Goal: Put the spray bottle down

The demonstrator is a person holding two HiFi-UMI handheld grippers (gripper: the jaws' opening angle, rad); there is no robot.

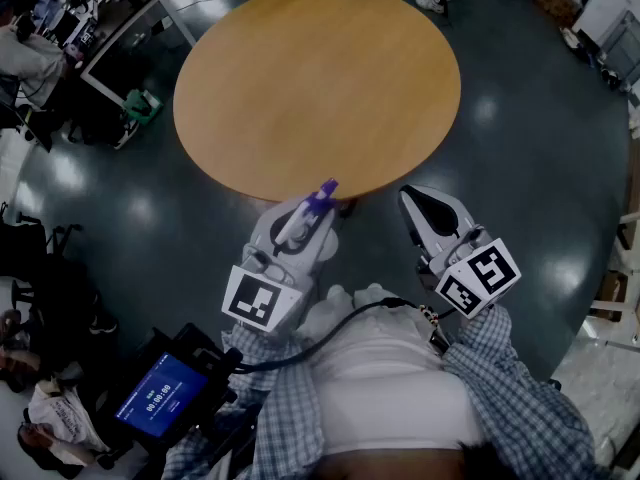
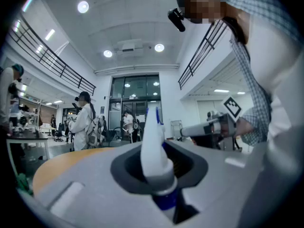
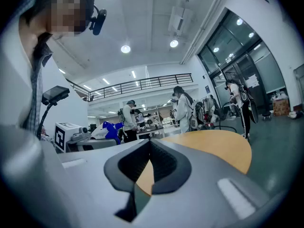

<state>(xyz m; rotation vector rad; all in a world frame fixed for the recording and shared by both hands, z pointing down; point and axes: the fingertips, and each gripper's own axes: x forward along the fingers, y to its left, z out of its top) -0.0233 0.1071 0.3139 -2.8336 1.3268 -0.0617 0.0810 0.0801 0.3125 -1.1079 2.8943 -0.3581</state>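
The spray bottle [image 1: 303,216] is white with a purple-blue nozzle. It lies level between the jaws of my left gripper [image 1: 298,226], which is shut on it. The nozzle reaches just over the near edge of the round wooden table [image 1: 320,78]. In the left gripper view the bottle [image 2: 153,151] stands between the dark pads, its blue collar nearest the camera. My right gripper [image 1: 428,210] hovers beside it on the right, near the table's edge, with its jaw tips together and nothing in them. In the right gripper view the tabletop [image 3: 218,146] shows beyond the closed gripper [image 3: 149,146].
A black device with a blue screen [image 1: 160,393] hangs at my lower left. Desks with people [image 1: 60,28] stand at the far left, with a green object [image 1: 141,103] on the floor nearby. Several people [image 2: 85,122] stand beyond the table. Dark floor surrounds the table.
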